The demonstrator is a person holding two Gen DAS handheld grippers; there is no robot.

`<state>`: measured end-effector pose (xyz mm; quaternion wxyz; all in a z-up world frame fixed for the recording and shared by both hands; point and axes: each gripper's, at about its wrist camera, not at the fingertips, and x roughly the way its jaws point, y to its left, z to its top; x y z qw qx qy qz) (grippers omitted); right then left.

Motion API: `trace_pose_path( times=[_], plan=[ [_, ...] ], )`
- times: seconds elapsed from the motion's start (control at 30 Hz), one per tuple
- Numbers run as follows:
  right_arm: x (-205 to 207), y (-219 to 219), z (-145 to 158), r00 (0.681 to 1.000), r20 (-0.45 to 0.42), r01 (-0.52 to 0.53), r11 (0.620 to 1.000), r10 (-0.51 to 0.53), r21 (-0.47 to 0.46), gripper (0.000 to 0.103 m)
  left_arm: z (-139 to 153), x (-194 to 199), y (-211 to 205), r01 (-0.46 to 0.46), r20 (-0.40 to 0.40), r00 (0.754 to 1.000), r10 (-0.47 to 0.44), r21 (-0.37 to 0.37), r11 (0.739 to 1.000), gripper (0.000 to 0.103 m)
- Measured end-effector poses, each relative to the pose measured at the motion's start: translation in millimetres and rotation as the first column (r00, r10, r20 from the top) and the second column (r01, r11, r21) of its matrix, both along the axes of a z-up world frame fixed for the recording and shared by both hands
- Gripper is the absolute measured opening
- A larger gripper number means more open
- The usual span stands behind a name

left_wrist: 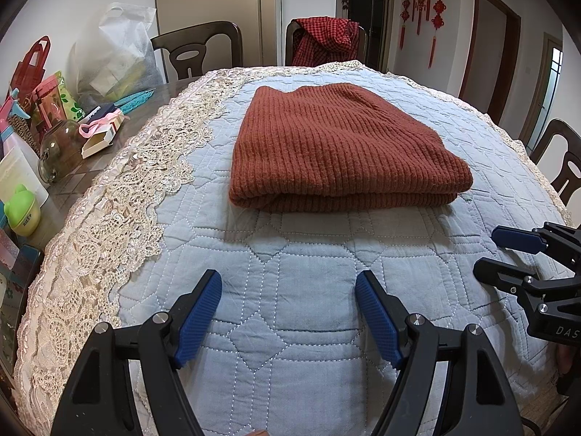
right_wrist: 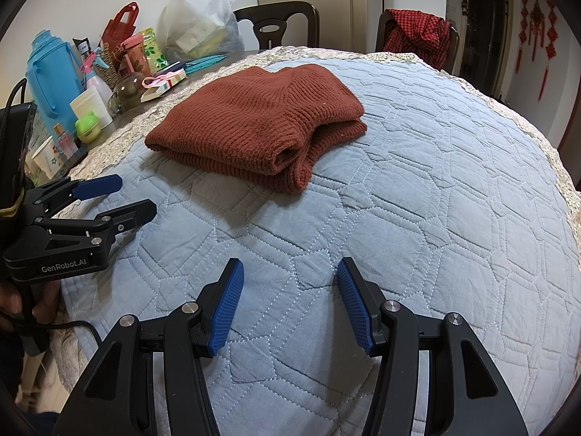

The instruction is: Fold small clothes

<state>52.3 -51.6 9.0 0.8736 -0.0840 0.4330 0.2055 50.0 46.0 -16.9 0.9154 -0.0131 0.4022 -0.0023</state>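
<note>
One folded rust-red knit sweater (left_wrist: 341, 145) lies on the blue quilt (left_wrist: 290, 290) covering the bench, at 12 o'clock from the left gripper (left_wrist: 288, 312) and 11 o'clock from the right gripper (right_wrist: 290, 303). Bare quilt lies between garment and grippers – more at 3 o'clock. Both jaws stand wide, holding nothing. The lace border (left_wrist: 109, 218) marks the quilt's edge. Clutter (bags, bottles, cups) crowds 9 to 10 o'clock – partly cut off. Three chairs show, one draped with a checked cloth (left_wrist: 326, 40).
</note>
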Motion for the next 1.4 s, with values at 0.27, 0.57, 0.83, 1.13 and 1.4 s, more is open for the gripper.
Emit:
trace_pose_path(
  times=[0.27, 0.57, 0.83, 1.13, 1.4],
  plan=[
    [-0.2, 0.0, 0.0, 1.0, 0.0, 0.0, 1.0, 0.0, 0.001, 0.054, 0.1, -0.4, 5.3, -0.003, -0.004, 1.0, 0.003, -0.003, 1.0, 0.079],
    [0.1, -0.5, -0.1, 1.0, -0.001, 0.0, 1.0, 0.0, 0.001, 0.055, -1.3, 1.0, 5.0, -0.005, -0.008, 1.0, 0.005, 0.004, 1.0, 0.08],
    [0.1, -0.4, 0.0, 1.0, -0.001, 0.0, 1.0, 0.0, 0.002, 0.055, -1.5, 2.1, 5.4, -0.009, -0.011, 1.0, 0.009, 0.008, 1.0, 0.081],
    [-0.3, 0.6, 0.0, 1.0, -0.001, 0.0, 1.0, 0.0, 0.002, 0.055, -1.7, 4.1, 6.4, -0.016, -0.015, 1.0, 0.016, 0.013, 1.0, 0.083],
    [-0.1, 0.0, -0.2, 1.0, -0.001, 0.0, 1.0, 0.0, 0.003, 0.055, -1.9, 4.3, 8.3, -0.017, -0.016, 1.0, 0.017, 0.011, 1.0, 0.083]
  ],
)
